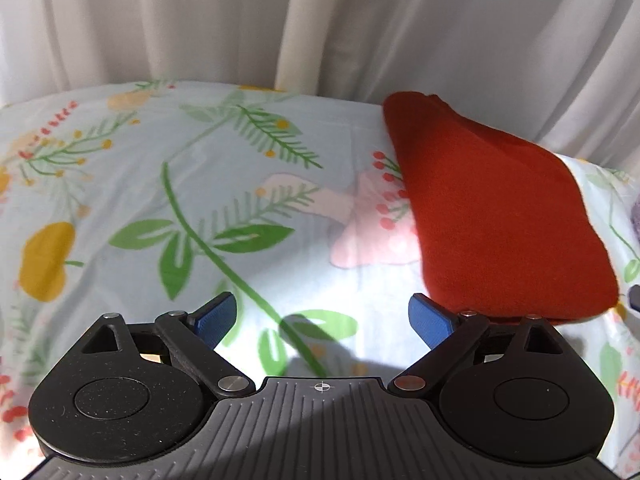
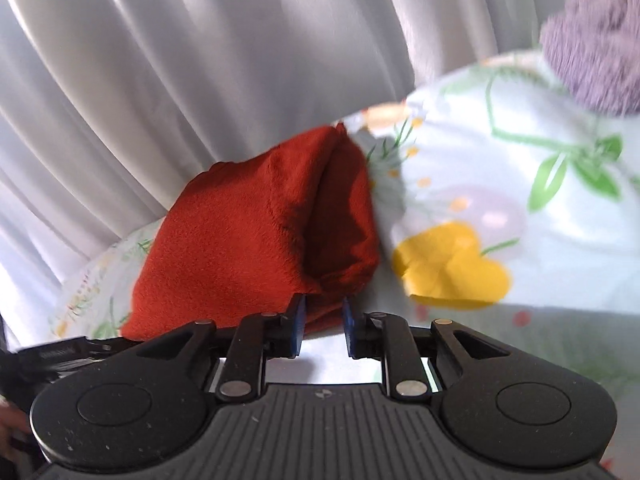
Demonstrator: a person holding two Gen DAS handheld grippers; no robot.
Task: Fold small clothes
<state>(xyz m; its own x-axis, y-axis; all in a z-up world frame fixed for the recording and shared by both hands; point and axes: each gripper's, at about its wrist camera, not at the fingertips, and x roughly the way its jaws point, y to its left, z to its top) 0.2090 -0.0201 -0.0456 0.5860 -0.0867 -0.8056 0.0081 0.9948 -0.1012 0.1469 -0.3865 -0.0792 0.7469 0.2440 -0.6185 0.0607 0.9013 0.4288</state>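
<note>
A folded red fleece garment (image 1: 500, 216) lies on the floral sheet (image 1: 200, 184), to the right of my left gripper (image 1: 324, 320). The left gripper is wide open and empty, its blue pads (image 1: 216, 316) apart above the sheet; the right pad sits at the garment's near left corner. In the right wrist view the red garment (image 2: 248, 240) is raised and bunched, with a fold down its middle. My right gripper (image 2: 323, 326) is narrowly closed on the garment's near edge, which sits between the blue pads (image 2: 298, 324).
White curtains (image 1: 320, 20) hang close behind the bed. A purple fluffy item (image 2: 596, 40) lies at the far right of the sheet (image 2: 520, 160). The other gripper's body (image 2: 60, 354) shows at the lower left of the right wrist view.
</note>
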